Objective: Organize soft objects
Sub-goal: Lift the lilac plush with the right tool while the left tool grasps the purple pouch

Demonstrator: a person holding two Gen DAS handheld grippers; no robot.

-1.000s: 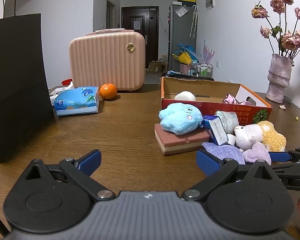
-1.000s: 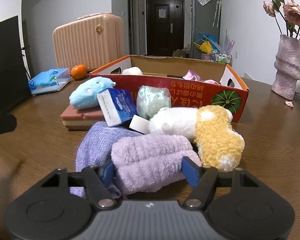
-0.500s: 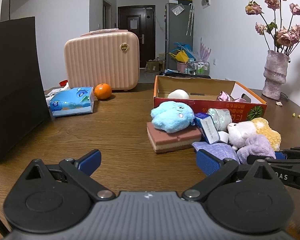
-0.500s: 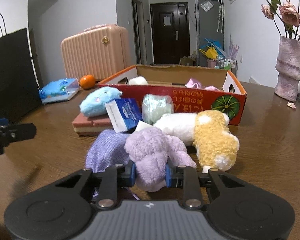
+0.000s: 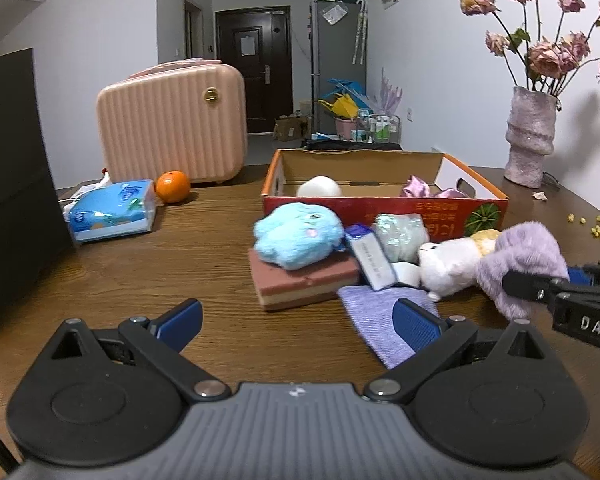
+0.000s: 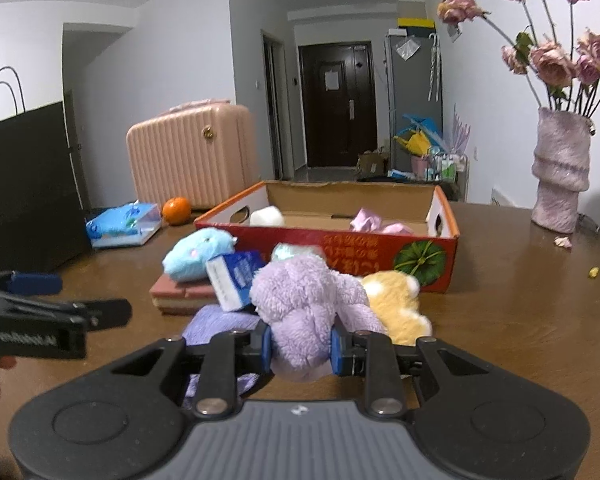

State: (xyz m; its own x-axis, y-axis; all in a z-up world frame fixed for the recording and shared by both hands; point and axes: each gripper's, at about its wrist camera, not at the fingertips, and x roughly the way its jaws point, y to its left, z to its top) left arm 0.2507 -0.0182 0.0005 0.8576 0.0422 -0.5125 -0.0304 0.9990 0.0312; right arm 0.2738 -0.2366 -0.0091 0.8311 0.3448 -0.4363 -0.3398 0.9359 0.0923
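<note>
My right gripper point(image 6: 302, 346) is shut on a fluffy lilac towel point(image 6: 300, 300) and holds it lifted above the table; it also shows in the left wrist view point(image 5: 520, 256). My left gripper point(image 5: 296, 316) is open and empty, low over the table before the pile. The pile holds a blue plush point(image 5: 298, 234), a pink sponge block point(image 5: 304, 282), a purple knit cloth point(image 5: 384, 316), a white and yellow plush point(image 5: 452, 262), a blue tissue pack point(image 5: 370, 254) and a pale wrapped bundle point(image 5: 400, 232). Behind stands the red cardboard box point(image 5: 380, 204) with a white soft item point(image 5: 319, 188) and pink cloth point(image 5: 420, 188) inside.
A black paper bag point(image 5: 12, 184) stands at the left. A pink suitcase point(image 5: 172, 120), an orange point(image 5: 173, 187) and a blue tissue packet point(image 5: 112, 212) sit at the back left. A vase of dried roses point(image 5: 530, 136) stands at the back right.
My right gripper closed on the lilac towel and lifted it off the table, bunching it up. My left gripper stayed open and rose slightly.
</note>
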